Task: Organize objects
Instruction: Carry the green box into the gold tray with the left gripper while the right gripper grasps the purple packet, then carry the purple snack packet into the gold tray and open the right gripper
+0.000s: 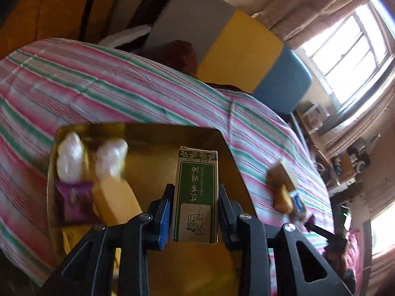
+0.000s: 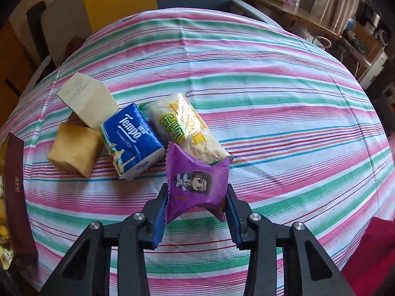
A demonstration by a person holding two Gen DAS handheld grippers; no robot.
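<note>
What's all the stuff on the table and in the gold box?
green box: 1, green and cream, in the left gripper over the tray
gold tray: 1, gold, on the cloth
white packets: 2, white, in the tray
purple snack: 1, purple, in the right gripper
tissue pack: 1, blue, on the cloth
rice cracker: 1, clear and yellow, beside the tissues
cake: 1, yellow, left of the tissues
cloth: 1, striped, covers the table
left gripper: 1, black, shut
right gripper: 1, black, shut
</note>
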